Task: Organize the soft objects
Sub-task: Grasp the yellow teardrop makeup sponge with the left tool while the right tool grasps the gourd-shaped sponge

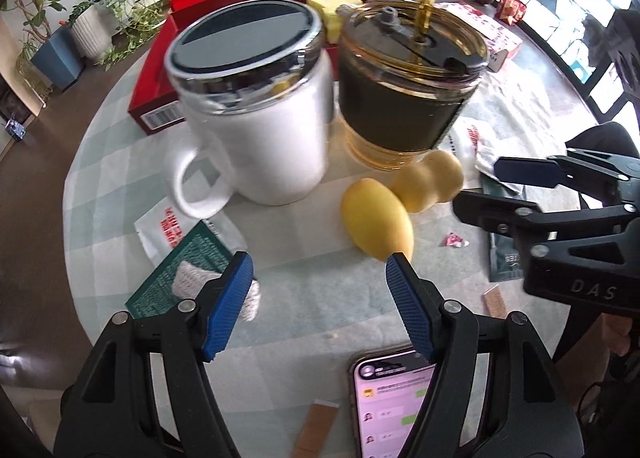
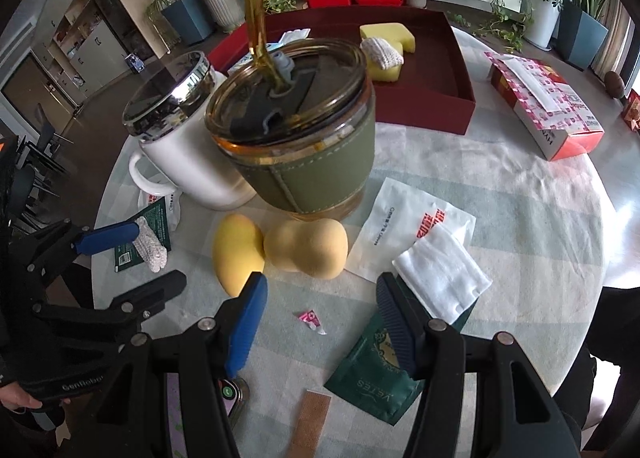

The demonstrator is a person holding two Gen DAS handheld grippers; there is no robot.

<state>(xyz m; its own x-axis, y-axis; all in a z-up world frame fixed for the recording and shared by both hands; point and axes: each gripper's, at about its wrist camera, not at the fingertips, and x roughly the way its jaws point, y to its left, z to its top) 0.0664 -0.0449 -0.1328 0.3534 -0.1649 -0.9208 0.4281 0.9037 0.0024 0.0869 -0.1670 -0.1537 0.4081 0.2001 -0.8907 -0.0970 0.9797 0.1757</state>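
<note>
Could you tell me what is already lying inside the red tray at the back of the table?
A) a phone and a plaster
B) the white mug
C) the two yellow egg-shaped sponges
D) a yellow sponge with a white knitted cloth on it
D: in the right wrist view the red tray holds a yellow sponge with a white knitted cloth resting on it.

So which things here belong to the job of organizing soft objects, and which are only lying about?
Belong to the job:
- two yellow sponges
- white folded cloth
- knitted pad
- red tray, already holding a sponge and pad

Lying about:
- white mug
- straw tumbler
- phone
- green sachet
- tissue box
</note>
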